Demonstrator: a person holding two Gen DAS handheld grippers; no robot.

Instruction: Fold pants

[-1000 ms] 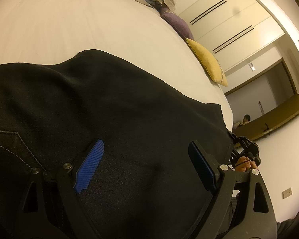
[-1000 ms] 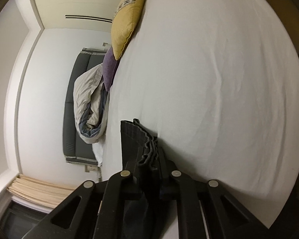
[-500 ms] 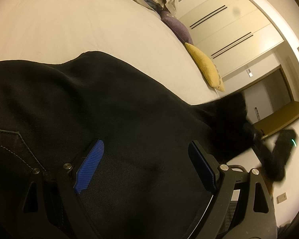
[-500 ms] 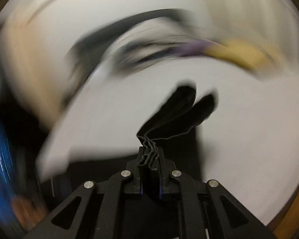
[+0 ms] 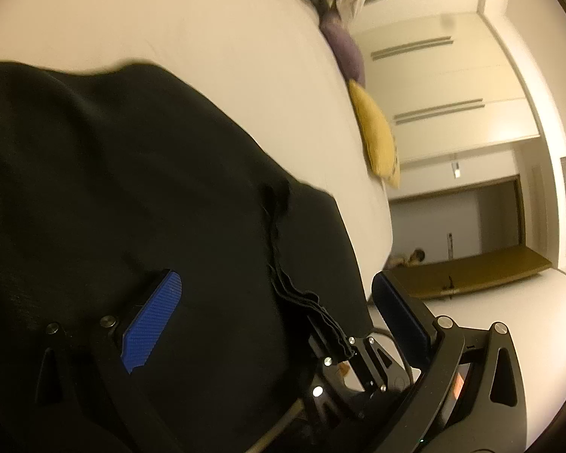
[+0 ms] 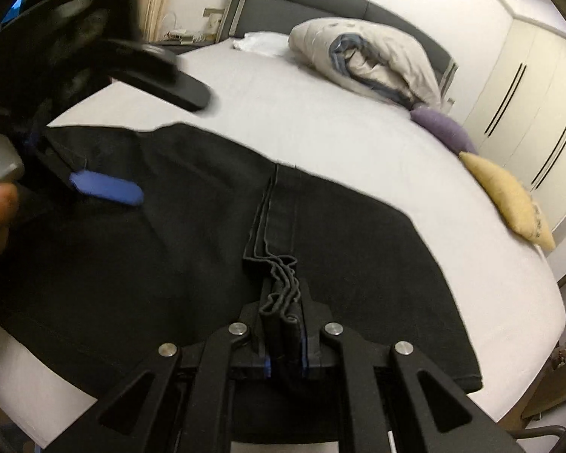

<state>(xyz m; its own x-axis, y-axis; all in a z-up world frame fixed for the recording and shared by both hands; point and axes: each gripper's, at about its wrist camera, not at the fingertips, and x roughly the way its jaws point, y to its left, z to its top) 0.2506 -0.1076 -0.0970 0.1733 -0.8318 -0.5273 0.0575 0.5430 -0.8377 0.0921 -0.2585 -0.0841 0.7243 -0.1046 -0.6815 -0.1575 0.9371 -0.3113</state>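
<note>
Black pants (image 6: 162, 234) lie spread on a white bed (image 6: 320, 120), folded over on themselves. My right gripper (image 6: 283, 324) is shut on the bunched hem layers (image 6: 279, 283) and holds them over the middle of the pants. It also shows in the left wrist view (image 5: 339, 343) with the hems in its jaws. My left gripper (image 5: 279, 302) is open just above the cloth, blue pads (image 5: 151, 321) wide apart. In the right wrist view the left gripper (image 6: 105, 188) is at the left over the pants, its jaws empty.
A rolled duvet (image 6: 369, 56), a purple cushion (image 6: 441, 128) and a yellow cushion (image 6: 509, 196) lie along the far side of the bed. A dark headboard (image 6: 320, 3) and white wardrobe doors (image 6: 532, 87) stand behind. The bed's near edge (image 6: 37, 389) is close.
My right gripper has swung the hems from the bed's edge over onto the pants, next to my left gripper. The left gripper stayed open over the cloth.
</note>
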